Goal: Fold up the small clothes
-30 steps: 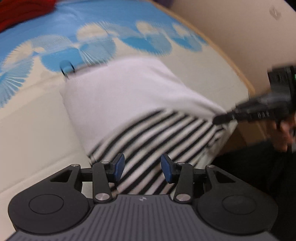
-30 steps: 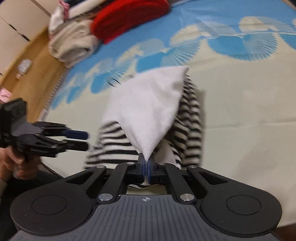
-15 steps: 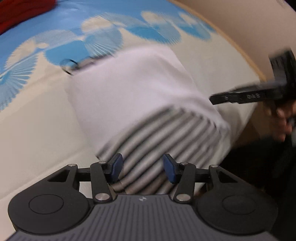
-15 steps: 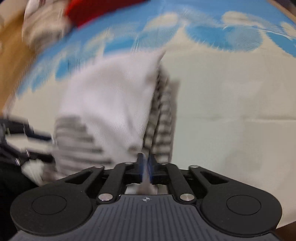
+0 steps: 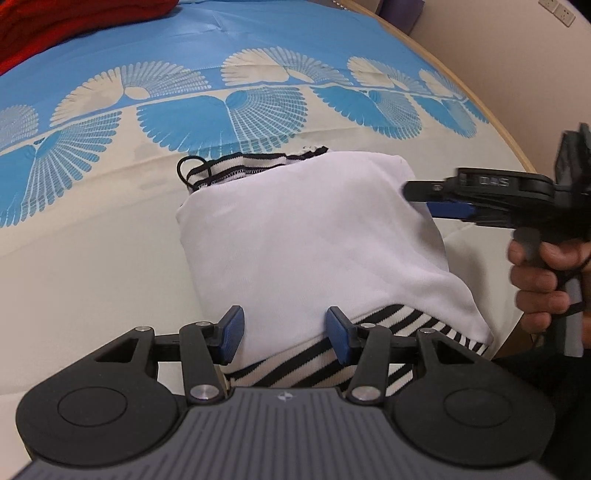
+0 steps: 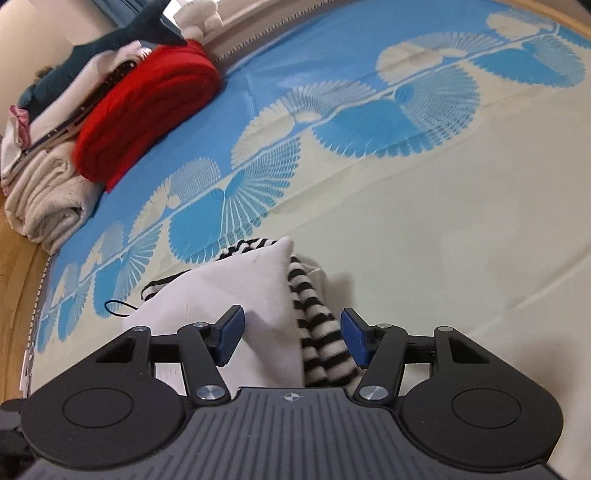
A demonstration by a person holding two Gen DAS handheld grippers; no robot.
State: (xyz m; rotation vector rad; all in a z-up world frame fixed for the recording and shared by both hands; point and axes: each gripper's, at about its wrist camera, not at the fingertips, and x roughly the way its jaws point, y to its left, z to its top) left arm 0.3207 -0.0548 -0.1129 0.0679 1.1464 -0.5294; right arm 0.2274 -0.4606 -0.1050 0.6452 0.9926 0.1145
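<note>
Having released the garment (image 6: 258, 295), right tool (image 6: 291, 339) gapes.

smooth matt white cloth (image 5: 306, 236) over ribbed striped knit (image 6: 321, 332); fuzzy red blanket (image 6: 147, 99)

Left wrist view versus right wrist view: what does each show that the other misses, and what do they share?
Only the left wrist view shows the person's hand holding the right gripper from the side, at the garment's edge, and the open left gripper. Only the right wrist view shows the stack of folded clothes with the red knit at the far edge. Both show the striped garment with its white layer folded over, on the blue patterned cloth, and the black loop at its edge.
</note>
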